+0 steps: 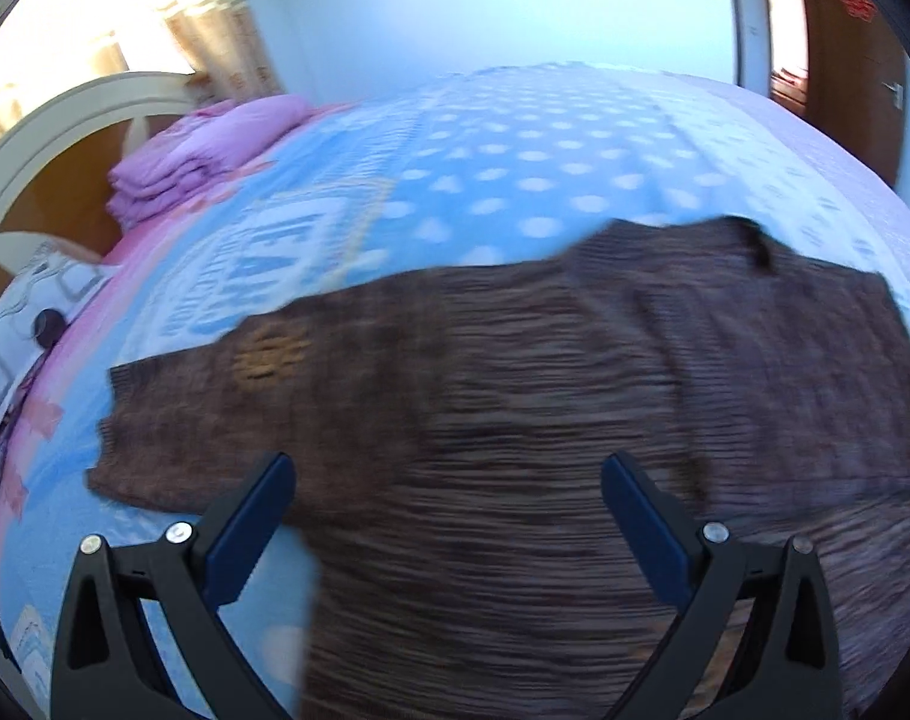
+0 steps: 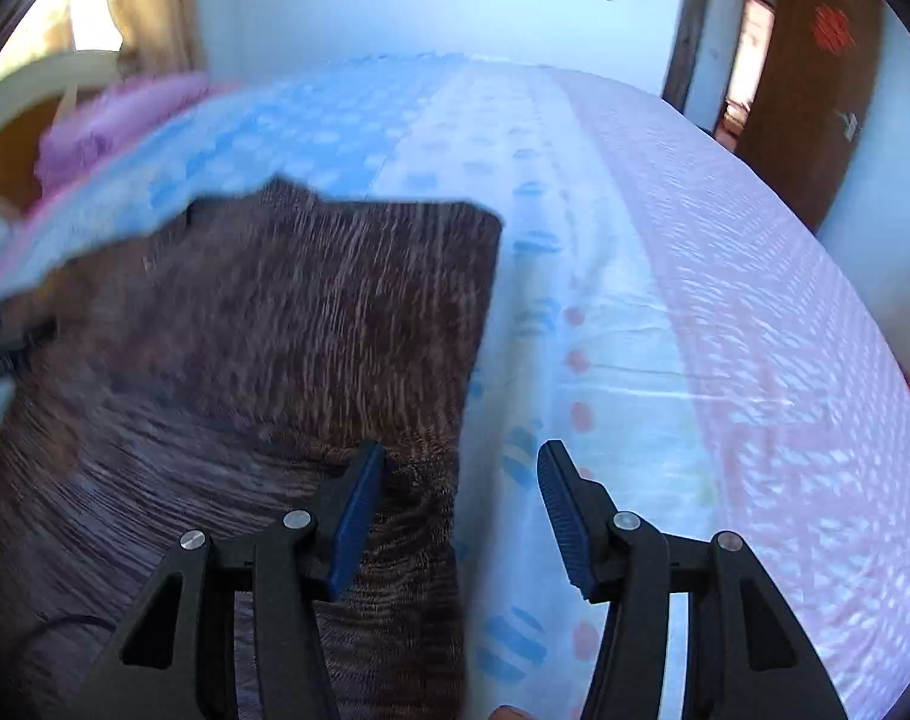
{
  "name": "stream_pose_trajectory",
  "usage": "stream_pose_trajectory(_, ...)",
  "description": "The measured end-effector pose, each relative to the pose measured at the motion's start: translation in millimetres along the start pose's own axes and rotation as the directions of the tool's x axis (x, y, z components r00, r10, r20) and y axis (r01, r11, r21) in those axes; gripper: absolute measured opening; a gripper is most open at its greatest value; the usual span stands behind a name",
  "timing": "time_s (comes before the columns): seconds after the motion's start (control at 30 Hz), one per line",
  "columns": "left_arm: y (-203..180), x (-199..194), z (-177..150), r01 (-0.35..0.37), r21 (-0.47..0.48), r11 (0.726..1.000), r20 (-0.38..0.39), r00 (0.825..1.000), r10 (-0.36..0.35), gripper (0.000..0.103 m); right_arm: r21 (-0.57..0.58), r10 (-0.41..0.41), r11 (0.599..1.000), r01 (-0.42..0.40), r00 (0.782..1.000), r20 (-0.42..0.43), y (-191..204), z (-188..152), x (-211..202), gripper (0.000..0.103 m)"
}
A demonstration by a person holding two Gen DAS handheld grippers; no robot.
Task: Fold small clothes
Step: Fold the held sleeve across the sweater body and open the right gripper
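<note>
A brown knit sweater lies spread on the bed, one sleeve reaching out to the left and the other to the right. In the left wrist view my left gripper hangs open over its body, with nothing between its blue pads. In the right wrist view the sweater fills the left half, its right sleeve folded back over the body. My right gripper stands open above the sweater's right edge, with the left pad over the fabric and the right pad over the sheet. Both views are blurred by motion.
The sweater rests on a bed sheet in blue with white dots, with pale and pink stripes toward the right. A folded pink quilt lies at the curved headboard. A brown door stands at the far right.
</note>
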State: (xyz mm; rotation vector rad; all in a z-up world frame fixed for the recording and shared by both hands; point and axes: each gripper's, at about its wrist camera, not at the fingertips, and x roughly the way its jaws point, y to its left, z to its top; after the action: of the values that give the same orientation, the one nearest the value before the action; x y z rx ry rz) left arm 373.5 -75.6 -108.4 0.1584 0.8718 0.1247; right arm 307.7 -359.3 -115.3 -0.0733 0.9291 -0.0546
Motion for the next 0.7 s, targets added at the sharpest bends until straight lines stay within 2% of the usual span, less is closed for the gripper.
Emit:
stream_pose_trajectory(0.07,-18,3,1,0.002,0.030,1.000,-0.005,1.000,-0.002,0.103,0.006,-0.008,1.000,0.008,1.000,0.008,0,-2,8,0.054)
stream_pose_trajectory(0.13,-33,9,3,-0.025,0.050,0.998,0.000,1.000,0.025,0.103,0.064,-0.044,0.997,0.043,0.999,0.020,-13,-1,8,0.055)
stream_pose_trajectory(0.23,-37,18,3,-0.030,0.036,0.999,-0.034,0.999,0.031,0.103,0.132,-0.074,0.989,0.071,0.997,0.016,-38,-6,1,0.055)
stream_pose_trajectory(0.4,-43,27,2,-0.032,0.017,0.999,-0.037,0.999,0.033,0.103,0.054,-0.007,0.999,0.005,0.999,0.034,-18,-16,-16,0.057)
stream_pose_trajectory(0.47,-47,25,3,-0.051,0.030,0.998,-0.028,0.998,0.052,0.103,-0.006,-0.014,1.000,0.014,1.000,0.024,-3,-15,-9,0.057)
stream_pose_trajectory(0.5,-48,24,3,-0.055,0.037,0.998,-0.024,0.998,0.056,0.103,-0.018,-0.048,0.999,0.049,0.999,0.021,0,-14,-4,0.057)
stream_pose_trajectory(0.6,-45,20,3,-0.040,0.031,0.999,-0.023,0.999,0.041,0.103,0.063,-0.121,0.991,0.120,0.993,0.006,-20,-11,4,0.059)
stream_pose_trajectory(0.7,-39,25,4,-0.037,0.001,0.999,-0.017,0.999,0.037,0.103,0.117,-0.071,0.991,0.073,0.997,-0.014,-31,-17,-9,0.059)
